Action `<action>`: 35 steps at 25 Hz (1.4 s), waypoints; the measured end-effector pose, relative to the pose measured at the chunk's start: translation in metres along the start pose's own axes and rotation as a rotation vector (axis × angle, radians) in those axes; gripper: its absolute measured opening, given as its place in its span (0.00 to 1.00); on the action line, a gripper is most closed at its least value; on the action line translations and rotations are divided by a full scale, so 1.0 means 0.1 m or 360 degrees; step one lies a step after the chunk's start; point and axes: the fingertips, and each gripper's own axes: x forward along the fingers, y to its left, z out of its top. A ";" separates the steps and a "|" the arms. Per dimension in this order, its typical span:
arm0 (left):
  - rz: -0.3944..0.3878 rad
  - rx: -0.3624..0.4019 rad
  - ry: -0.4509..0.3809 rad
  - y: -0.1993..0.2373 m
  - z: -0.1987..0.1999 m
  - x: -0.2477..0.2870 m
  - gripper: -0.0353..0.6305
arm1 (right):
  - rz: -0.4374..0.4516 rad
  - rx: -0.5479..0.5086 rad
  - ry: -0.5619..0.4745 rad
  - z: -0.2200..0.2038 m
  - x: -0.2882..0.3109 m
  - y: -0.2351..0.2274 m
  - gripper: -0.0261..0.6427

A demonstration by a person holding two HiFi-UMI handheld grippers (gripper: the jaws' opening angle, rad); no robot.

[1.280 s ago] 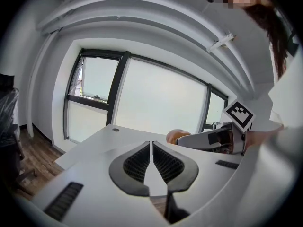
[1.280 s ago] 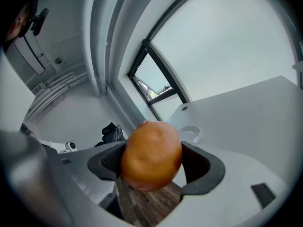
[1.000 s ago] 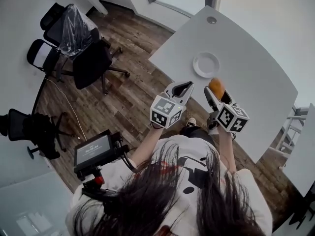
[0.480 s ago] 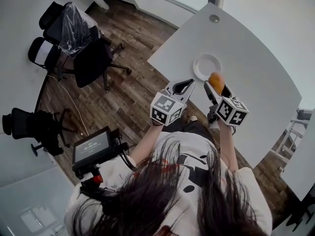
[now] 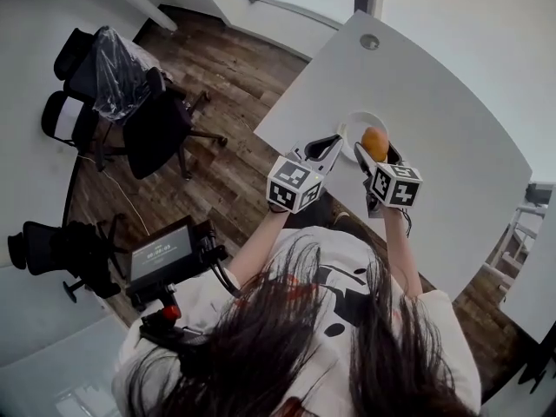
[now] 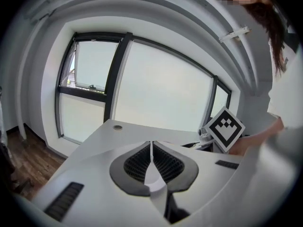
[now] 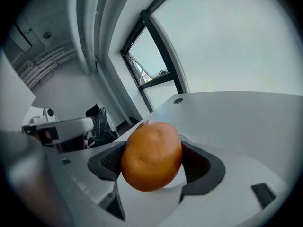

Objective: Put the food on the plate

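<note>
Food for the plate, a rounded orange-skinned piece (image 7: 151, 156), sits clamped between the jaws of the right gripper (image 7: 152, 163), whose dark ribbed pads (image 7: 195, 164) press on its two sides. It bulges above and below them. In the head view the same piece (image 5: 374, 139) is held out in front of the person at the tip of the right gripper (image 5: 377, 152). There it overlaps the right part of the white plate (image 5: 352, 129), though how high it hangs over the plate cannot be told. The plate lies on the white counter (image 5: 452, 146) near its edge on the person's side, and a small round grommet (image 5: 370, 42) is set in the counter's far corner. That grommet also shows in the right gripper view (image 7: 178, 100) and in the left gripper view (image 6: 118, 127). The left gripper (image 5: 328, 146) is held just beside the right one, on its left, near the counter's edge. In its own view the jaws of the left gripper (image 6: 151, 144) are pressed together with nothing between them, and the right gripper's marker cube (image 6: 224, 129) shows to the right. Below the left gripper lies a wooden floor (image 5: 226, 172). On it, well apart from the counter, stand black office chairs (image 5: 161, 120), one wrapped in clear plastic (image 5: 109, 68). A small screen (image 5: 163, 255) sits at the person's left side.
</note>
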 end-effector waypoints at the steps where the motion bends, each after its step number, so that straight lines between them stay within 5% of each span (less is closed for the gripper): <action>1: -0.0008 -0.0002 0.0008 0.12 0.03 0.07 0.08 | -0.0016 -0.0028 0.0034 0.01 0.14 -0.02 0.59; 19: -0.0151 0.0090 0.0058 0.00 0.06 0.29 0.08 | -0.0156 -0.0319 0.0300 -0.50 0.31 -0.25 0.59; 35: -0.0119 0.0055 0.0059 0.23 0.09 0.32 0.08 | -0.0156 -0.0250 0.0327 -0.43 0.52 -0.26 0.59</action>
